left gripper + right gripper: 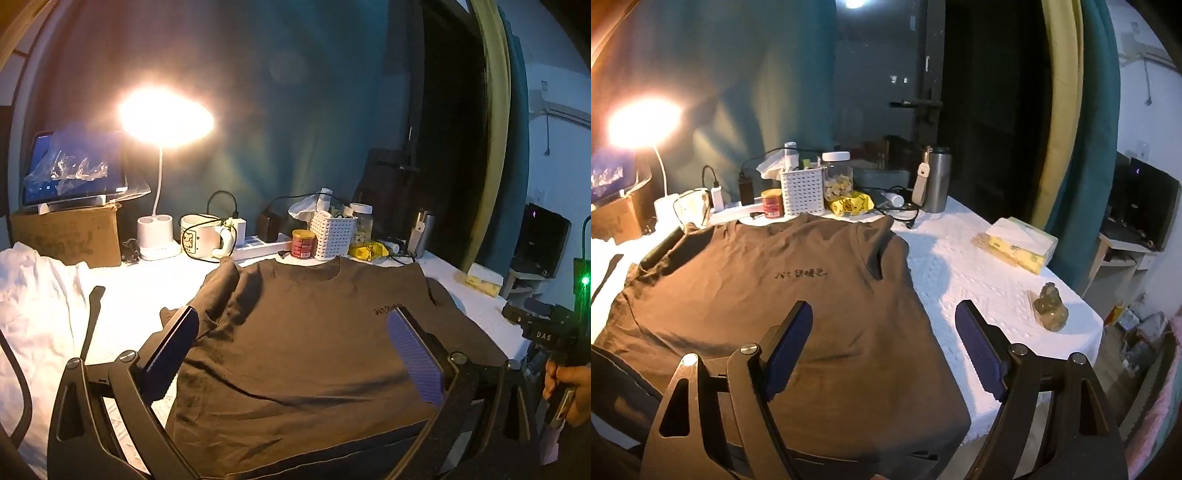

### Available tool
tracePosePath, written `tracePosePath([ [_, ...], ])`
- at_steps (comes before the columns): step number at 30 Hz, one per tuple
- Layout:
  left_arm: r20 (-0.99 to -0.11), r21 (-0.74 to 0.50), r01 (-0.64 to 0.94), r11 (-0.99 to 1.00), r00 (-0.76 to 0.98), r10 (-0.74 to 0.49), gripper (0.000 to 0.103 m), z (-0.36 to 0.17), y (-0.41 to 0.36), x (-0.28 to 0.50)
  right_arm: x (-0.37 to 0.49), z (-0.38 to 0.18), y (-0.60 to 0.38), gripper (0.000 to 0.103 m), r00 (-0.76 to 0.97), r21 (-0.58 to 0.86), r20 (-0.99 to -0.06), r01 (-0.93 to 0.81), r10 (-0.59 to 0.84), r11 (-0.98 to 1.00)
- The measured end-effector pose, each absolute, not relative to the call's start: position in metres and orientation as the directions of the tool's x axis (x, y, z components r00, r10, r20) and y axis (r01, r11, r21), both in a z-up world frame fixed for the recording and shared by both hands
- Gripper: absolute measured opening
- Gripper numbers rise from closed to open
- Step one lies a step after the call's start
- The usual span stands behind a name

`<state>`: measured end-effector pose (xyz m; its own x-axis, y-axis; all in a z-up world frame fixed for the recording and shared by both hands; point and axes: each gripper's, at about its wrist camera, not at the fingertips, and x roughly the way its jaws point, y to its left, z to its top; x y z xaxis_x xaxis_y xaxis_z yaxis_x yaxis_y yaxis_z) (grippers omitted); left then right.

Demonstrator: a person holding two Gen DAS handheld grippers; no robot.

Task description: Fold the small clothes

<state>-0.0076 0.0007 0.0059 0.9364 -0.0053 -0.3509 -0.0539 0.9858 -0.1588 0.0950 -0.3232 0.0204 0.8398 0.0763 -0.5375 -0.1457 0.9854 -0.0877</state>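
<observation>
brown cloth fills the middle of the white table (964,280): it is a t-shirt (314,339) lying flat, front up, with small dark letters on the chest. its neck points to the far side. its left sleeve is folded in over the body.

on the far left a crumpled white cloth (33,302) lies on the table, left of the shirt. behind it sits a cardboard box (70,236) with a tablet (74,166) on top. next comes a bright lamp (166,118), then a white mug (199,236), a power strip (258,245), a red can (302,243), a white basket (332,236), a jar (837,181), a yellow packet (851,203) and a steel bottle (936,177). all these stand in a row at the far edge, just behind the neck of the shirt.

the left gripper (291,343) hangs over the near part of the shirt. its two blue fingers are spread wide and pinch nothing.

the right gripper (884,347) is over the right edge of the shirt. its fingers are spread wide too, with one over the shirt and one over the table, and hold nothing.

to the right, well apart from the shirt, lie a tissue pack (1015,243) and a small greenish figure (1049,306).
</observation>
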Motion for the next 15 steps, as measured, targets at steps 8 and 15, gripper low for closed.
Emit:
tracePosePath([
  [8,-0.306,-0.181,-0.046,0.982,0.952,-0.012,0.101,0.0067,0.0031,-0.0153,0.0936,0.0242,-0.3203,0.082,0.842,-0.072,-0.532,-0.155,0.094,0.985],
  [15,-0.297,-0.189,-0.05,0.981,0.955,-0.009,0.101,0.0086,0.0036,-0.0165,0.0925,0.0253,-0.3187,0.082,0.844,-0.071,-0.528,-0.158,0.098,0.985],
])
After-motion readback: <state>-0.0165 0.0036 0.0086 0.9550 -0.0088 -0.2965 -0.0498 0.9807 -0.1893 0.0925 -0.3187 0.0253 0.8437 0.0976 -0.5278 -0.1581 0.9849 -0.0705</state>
